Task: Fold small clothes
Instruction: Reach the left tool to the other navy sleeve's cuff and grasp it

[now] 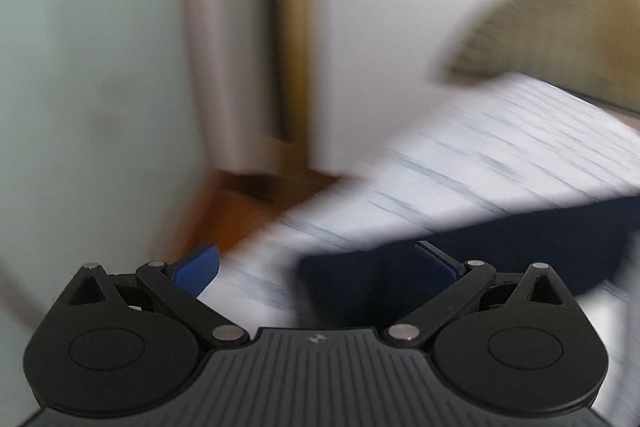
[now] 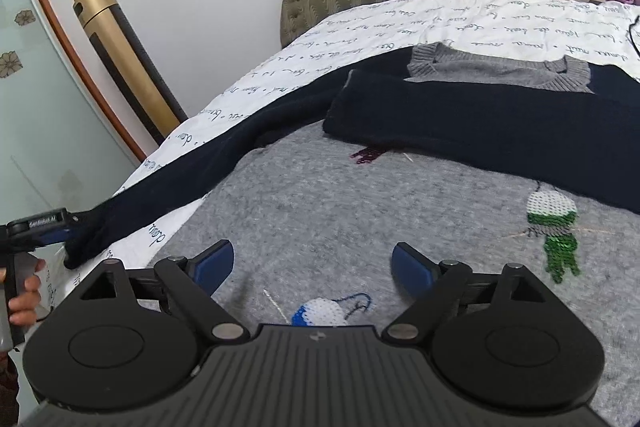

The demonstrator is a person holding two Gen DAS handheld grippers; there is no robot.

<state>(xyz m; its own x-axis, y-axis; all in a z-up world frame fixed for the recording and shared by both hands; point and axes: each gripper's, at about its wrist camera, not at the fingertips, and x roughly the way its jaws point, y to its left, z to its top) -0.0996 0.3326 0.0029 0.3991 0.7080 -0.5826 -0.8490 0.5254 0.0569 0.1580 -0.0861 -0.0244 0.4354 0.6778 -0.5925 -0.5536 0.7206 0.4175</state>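
Fold half-made on the bed [image 2: 360, 23]: one navy sleeve [image 2: 460, 115] lies across the grey sweater [image 2: 360, 211]; the other trails off the bed's edge beside the released left gripper [image 1: 316, 267]; the right gripper [image 2: 312, 263] hovers unclenched, empty.

**Grey-and-navy sweater spread on the bed**

The sweater [image 2: 360, 211] lies flat across the middle of the right wrist view, its grey body showing beaded motifs in white, green and blue. One navy sleeve [image 2: 460, 115] is folded across the chest, upper right. The other sleeve [image 2: 180, 179] stretches toward the lower left. The grey ribbed collar [image 2: 500, 69] sits at the top.
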